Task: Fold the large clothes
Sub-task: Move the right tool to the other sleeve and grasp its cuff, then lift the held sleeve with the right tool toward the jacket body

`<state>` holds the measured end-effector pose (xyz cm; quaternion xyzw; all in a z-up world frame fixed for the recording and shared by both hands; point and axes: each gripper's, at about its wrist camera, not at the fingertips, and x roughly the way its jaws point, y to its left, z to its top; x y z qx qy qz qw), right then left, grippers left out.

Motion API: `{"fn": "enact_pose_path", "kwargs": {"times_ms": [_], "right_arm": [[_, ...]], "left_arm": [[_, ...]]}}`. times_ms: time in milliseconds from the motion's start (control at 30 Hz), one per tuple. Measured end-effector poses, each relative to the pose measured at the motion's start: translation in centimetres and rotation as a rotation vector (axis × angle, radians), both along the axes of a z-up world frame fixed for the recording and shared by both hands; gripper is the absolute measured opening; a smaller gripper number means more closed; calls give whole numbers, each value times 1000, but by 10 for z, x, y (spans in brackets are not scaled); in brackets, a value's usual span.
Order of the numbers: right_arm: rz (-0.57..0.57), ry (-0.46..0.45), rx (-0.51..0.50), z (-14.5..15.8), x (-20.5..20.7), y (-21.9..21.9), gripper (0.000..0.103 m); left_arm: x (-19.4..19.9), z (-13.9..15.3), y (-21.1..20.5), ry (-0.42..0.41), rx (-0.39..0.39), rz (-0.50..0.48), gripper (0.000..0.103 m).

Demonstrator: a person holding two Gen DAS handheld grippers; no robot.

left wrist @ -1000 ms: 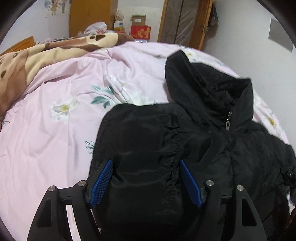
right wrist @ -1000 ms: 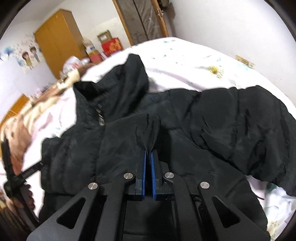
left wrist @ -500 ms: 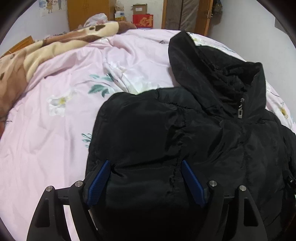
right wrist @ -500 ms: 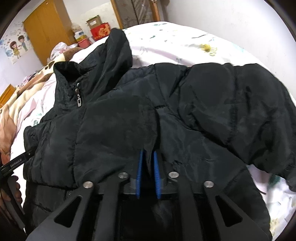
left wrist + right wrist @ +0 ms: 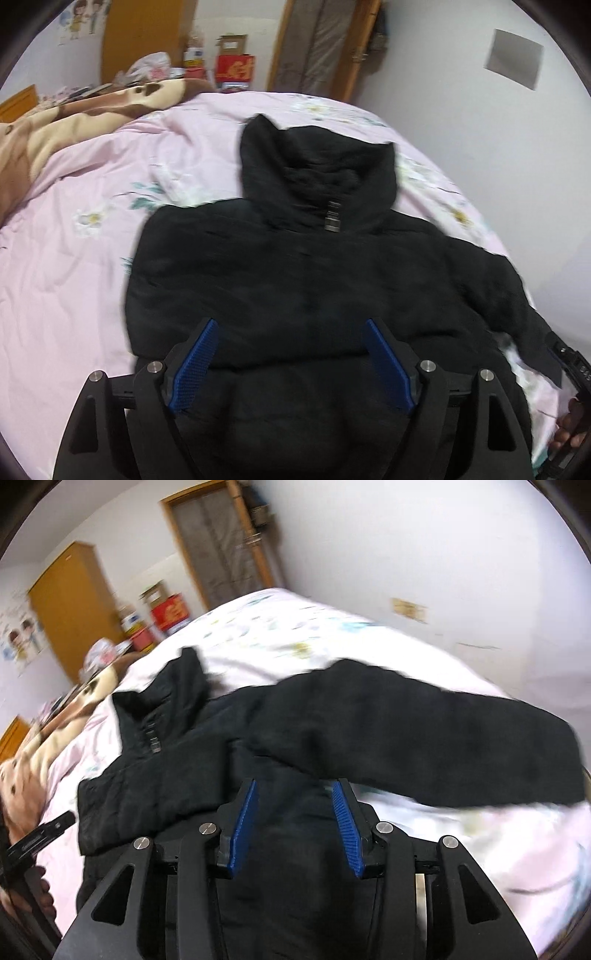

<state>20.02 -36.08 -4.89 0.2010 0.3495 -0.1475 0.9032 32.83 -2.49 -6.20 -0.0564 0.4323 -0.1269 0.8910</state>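
Blurring hides the black jacket's (image 5: 295, 280) hem under both grippers; collar points to 12 o'clock, long axis 6 to 12. Left gripper (image 5: 290, 363) released; right gripper (image 5: 293, 825) jaws just opened, empty.

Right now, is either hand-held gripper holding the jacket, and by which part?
Neither. The right hand-held gripper, whose jaws have just been opening, and the left hand-held gripper are open above the black jacket, pads clear of it.

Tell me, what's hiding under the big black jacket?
The black jacket lies on a pink flowered sheet, which shows all around it. Anything directly beneath the jacket is covered, so I cannot tell.
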Motion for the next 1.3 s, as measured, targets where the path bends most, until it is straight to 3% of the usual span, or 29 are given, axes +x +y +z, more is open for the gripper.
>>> {"fn": "enact_pose_path", "kwargs": {"times_ms": [67,233,400,533,733,867,1000,1033,1067,1133,1200,1300], "right_arm": [[-63,6,-1,-4,-21,-19,53],[-258,59,5,-18,-73,-76,54],[-400,63,2,-24,-98,-122,55],[-501,65,-5,-28,-111,-153,64],[-562,111,-22,-36,-109,-175,69],[-556,188,-32,-50,-94,-186,71],[-533,189,-22,-54,-96,-189,71],[-523,184,-33,-54,-96,-189,68],[-510,177,-43,-52,-96,-187,54],[-498,187,-81,-48,-92,-185,44],[-481,176,-99,-44,-89,-182,26],[-472,156,-119,-37,-88,-179,19]], "left_arm": [[-11,0,-15,-7,-6,-34,81],[-27,-7,-52,26,-24,-97,81],[-35,-7,-80,14,11,-133,81],[-39,1,-98,4,-2,-169,81],[-45,7,-129,2,-27,-207,81],[-47,-2,-147,23,4,-238,81],[-46,-13,-156,57,35,-257,81],[-46,-14,-157,58,41,-256,81],[-45,-15,-157,60,44,-252,81],[-44,-16,-155,64,42,-249,81],[-44,-15,-152,64,42,-238,81],[-44,-13,-146,61,38,-231,81]]}}
